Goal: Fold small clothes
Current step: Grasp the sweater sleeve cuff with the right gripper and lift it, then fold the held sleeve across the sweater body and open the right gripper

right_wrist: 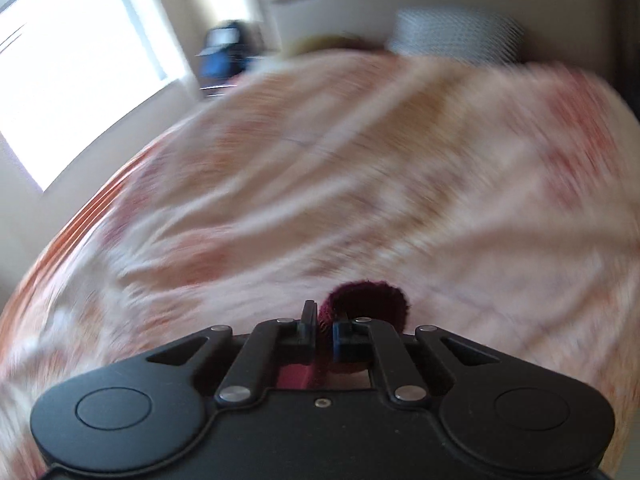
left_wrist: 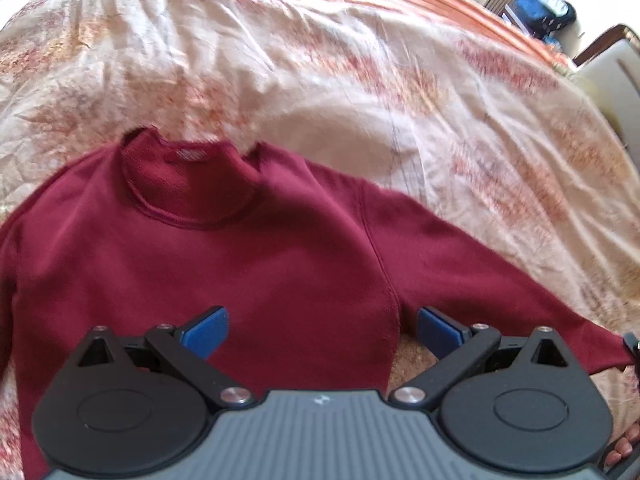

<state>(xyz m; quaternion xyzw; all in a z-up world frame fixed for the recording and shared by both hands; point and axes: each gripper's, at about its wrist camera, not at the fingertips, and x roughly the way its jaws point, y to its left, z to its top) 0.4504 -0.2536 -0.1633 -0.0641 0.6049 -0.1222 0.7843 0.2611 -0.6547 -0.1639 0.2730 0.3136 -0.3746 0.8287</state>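
A dark red long-sleeved sweater (left_wrist: pixel 248 248) lies spread face up on the bed, collar pointing away from me. My left gripper (left_wrist: pixel 322 330) is open above the sweater's lower body, its blue pads (left_wrist: pixel 206 334) wide apart near the right armpit seam. The right sleeve (left_wrist: pixel 480 272) stretches out to the right, and its cuff end meets a dark gripper tip at the frame edge. In the blurred right wrist view, my right gripper (right_wrist: pixel 325 330) is shut on the dark red sleeve cuff (right_wrist: pixel 366 300), which loops up over the fingers.
The bed is covered by a wrinkled cream sheet with orange-red leaf prints (left_wrist: pixel 320 60). A dark blue bag (left_wrist: pixel 544 10) sits beyond the bed near a window (right_wrist: pixel 68 80). A pale headboard (right_wrist: pixel 420 4) and a pillow (right_wrist: pixel 456 36) are at the far end.
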